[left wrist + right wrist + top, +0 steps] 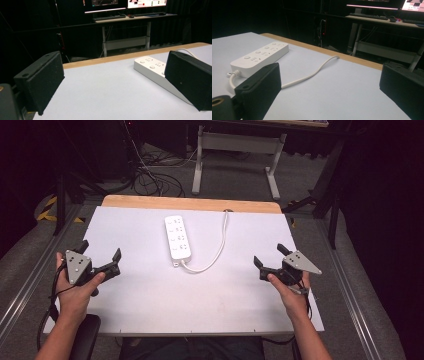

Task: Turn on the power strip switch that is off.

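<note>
Resting near the table's (150,305) left edge, left tongs (100,257) held in one hand, jaws spread wide and empty, white power strip (178,237) lying flat at centre toward the far edge, its cord (215,252) curling rightward, right tongs (270,256) likewise spread, gripping nothing.

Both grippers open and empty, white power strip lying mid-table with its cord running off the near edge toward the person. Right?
Not quite. The cord loops from the power strip and runs off the far edge of the table, as the high view shows. The rest holds: left gripper and right gripper are open and empty.
</note>
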{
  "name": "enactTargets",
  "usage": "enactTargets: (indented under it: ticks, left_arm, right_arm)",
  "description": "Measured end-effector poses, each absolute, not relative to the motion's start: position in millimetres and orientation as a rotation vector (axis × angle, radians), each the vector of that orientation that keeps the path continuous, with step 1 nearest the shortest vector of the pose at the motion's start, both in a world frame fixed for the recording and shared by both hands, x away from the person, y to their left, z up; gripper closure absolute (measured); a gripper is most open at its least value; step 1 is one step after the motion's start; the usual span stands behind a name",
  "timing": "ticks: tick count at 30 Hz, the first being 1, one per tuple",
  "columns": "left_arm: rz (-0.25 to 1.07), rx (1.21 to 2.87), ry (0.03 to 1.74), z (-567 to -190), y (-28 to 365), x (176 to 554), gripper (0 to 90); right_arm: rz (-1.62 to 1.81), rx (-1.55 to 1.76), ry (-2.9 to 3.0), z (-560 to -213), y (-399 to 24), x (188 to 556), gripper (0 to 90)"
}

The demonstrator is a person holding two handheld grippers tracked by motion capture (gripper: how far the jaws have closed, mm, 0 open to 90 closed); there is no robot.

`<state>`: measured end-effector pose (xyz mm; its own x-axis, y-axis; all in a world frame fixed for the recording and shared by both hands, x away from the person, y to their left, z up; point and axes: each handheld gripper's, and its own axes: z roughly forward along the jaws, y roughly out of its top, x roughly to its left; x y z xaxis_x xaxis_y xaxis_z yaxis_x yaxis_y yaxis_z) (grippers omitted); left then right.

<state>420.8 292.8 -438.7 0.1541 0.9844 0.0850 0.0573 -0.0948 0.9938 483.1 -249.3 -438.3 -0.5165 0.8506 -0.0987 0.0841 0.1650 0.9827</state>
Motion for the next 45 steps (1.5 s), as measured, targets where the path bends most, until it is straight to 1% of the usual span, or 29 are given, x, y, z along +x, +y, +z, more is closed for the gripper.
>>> enactTargets:
  ticks: [12,21,23,24,25,27,32,33,34,35,36,37,39,40,41,42,45]
  left_arm:
    - [1.14,1.383,1.098,-439.0,292.3,422.2,3.6]
    - [1.161,1.367,1.11,-438.9,292.7,423.0,5.9]
    - [1.169,1.365,1.112,-438.9,292.8,423.0,7.0]
    - [1.175,1.362,1.113,-438.7,293.0,422.7,9.9]
    - [1.18,1.359,1.115,-438.3,293.6,422.2,9.9]
    - [1.181,1.342,1.125,-438.0,294.2,422.1,14.5]
    - [1.204,1.329,1.141,-438.1,295.9,422.6,15.6]
    - [1.208,1.328,1.142,-438.1,296.0,422.3,19.3]
    - [1.206,1.325,1.142,-438.0,296.0,422.0,19.3]
    - [1.2,1.326,1.146,-437.7,296.3,421.5,27.3]
    - [1.19,1.327,1.153,-437.4,296.7,421.0,27.3]
    - [1.148,1.323,1.179,-436.2,297.6,420.6,31.5]
    - [1.127,1.32,1.191,-435.7,298.0,420.7,33.0]
    - [1.116,1.325,1.205,-435.3,298.4,420.8,36.7]
    - [1.113,1.328,1.205,-435.2,298.7,421.0,36.7]
    - [1.106,1.333,1.208,-434.7,299.0,421.2,40.5]
    - [1.103,1.337,1.202,-434.1,299.0,420.8,46.8]
  right_arm:
    - [1.41,0.899,1.757,-438.9,-249.2,483.4,4.4]
    - [1.41,0.893,1.758,-439.1,-249.0,483.2,4.4]
    - [1.408,0.897,1.756,-439.3,-249.0,483.4,4.4]
    - [1.407,0.898,1.756,-439.2,-249.3,483.3,4.4]
    - [1.407,0.898,1.756,-439.2,-249.3,483.3,4.4]
    - [1.409,0.892,1.755,-438.9,-249.3,482.5,4.4]
    - [1.408,0.893,1.758,-439.4,-249.2,483.6,4.4]
    - [1.407,0.89,1.758,-439.6,-248.9,484.2,4.5]
    - [1.407,0.89,1.758,-439.6,-248.9,484.2,4.5]
    - [1.41,0.891,1.754,-439.5,-248.7,484.2,4.6]
    - [1.41,0.891,1.754,-439.5,-248.7,484.2,4.6]
    - [1.412,0.89,1.75,-439.2,-248.8,484.4,4.7]
    - [1.412,0.889,1.749,-439.2,-248.9,484.5,4.7]
    - [1.407,0.894,1.749,-439.1,-249.3,484.7,4.7]
    - [1.407,0.894,1.749,-439.1,-249.3,484.7,4.7]
    - [1.407,0.894,1.749,-439.1,-249.4,484.8,4.7]
    - [1.409,0.89,1.753,-439.4,-248.9,485.1,4.7]
